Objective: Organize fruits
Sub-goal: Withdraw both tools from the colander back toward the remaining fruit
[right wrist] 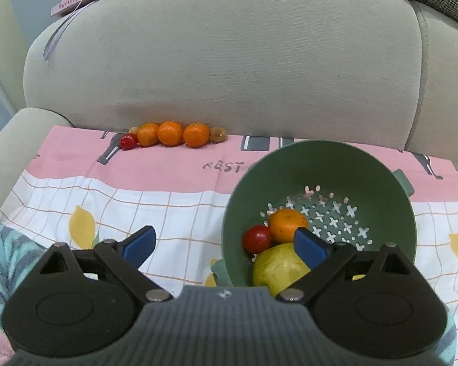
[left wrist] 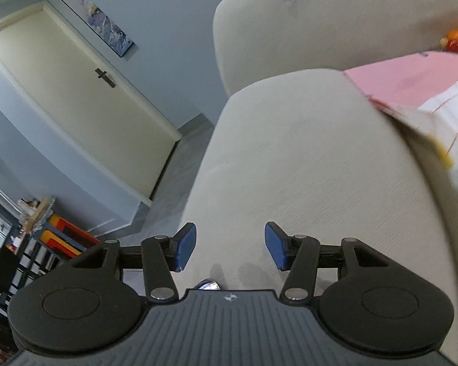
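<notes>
Right wrist view gives us the fruit plainly. We see a green colander [right wrist: 381, 183] with cross-shaped holes standing on a cloth [right wrist: 155, 201] that is pink along the back and white-checked with lemon prints in front, spread over a beige sofa [right wrist: 229, 61]. Inside the colander lie an orange [right wrist: 285, 224], a small glossy red fruit [right wrist: 256, 238] touching it, and a large yellow-green fruit [right wrist: 278, 267] nearest us. Along the sofa back runs a row [right wrist: 171, 134]: three oranges side by side, a small red fruit at the left end, and a dull brownish one at each end. Our right gripper [right wrist: 226, 244] stands released, its right pad over the colander, holding nothing. Our left gripper [left wrist: 230, 245] is also unclenched and empty above the sofa arm [left wrist: 305, 167]; there the fruit shows only as a blurred cluster [left wrist: 456, 38] at the right edge.
</notes>
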`<state>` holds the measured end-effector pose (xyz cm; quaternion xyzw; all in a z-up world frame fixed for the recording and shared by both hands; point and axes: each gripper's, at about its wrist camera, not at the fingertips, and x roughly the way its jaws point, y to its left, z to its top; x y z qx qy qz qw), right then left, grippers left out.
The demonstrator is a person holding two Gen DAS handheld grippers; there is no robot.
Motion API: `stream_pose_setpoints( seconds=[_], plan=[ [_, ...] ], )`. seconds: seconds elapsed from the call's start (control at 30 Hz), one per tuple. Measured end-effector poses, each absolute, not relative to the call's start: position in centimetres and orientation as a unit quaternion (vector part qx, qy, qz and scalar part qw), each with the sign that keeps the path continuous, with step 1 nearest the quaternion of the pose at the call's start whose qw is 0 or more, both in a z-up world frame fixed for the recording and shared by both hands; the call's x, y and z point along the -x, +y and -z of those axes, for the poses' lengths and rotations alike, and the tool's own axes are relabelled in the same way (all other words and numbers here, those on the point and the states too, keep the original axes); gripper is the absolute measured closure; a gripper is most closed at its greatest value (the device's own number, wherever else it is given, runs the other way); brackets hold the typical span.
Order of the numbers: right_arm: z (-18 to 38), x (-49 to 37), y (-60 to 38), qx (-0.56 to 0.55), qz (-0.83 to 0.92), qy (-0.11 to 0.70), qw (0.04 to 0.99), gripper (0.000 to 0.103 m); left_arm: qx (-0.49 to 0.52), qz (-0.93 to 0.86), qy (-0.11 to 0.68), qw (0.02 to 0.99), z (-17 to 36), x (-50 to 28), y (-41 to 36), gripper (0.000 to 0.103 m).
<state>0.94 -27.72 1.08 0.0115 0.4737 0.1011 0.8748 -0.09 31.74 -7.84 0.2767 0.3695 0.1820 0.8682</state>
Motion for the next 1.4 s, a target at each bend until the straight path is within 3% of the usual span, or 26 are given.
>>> stream_pose_setpoints(
  seconds=[0.17,0.47,1.07,1.23,1.3,1.4],
  plan=[
    [-1.0,-1.7,-25.5,0.007,-0.107,0.48,0.871,0.009,-0.239,-0.188,0.362,0.881,7.6,0.4,34.0,0.028],
    [-0.7,-3.6,-21.9,0.028,-0.128,0.485,0.865,0.009,-0.21,-0.183,0.334,0.901,5.1,-2.2,34.8,0.026],
    [1.9,-10.8,-18.2,0.049,-0.135,0.468,0.872,0.01,-0.119,0.058,0.316,0.94,2.7,-13.9,23.9,0.025],
    [3.5,-12.9,-17.4,0.058,-0.132,0.473,0.869,0.018,-0.125,0.14,0.32,0.929,4.0,-16.2,18.4,0.027],
    [4.2,-13.6,-17.2,0.061,-0.13,0.475,0.868,0.019,-0.125,0.169,0.326,0.922,5.1,-17.4,16.5,0.032],
    [5.1,-14.7,-16.9,0.072,-0.134,0.477,0.866,0.029,-0.123,0.196,0.34,0.912,6.6,-19.1,14.2,0.037]
  ],
)
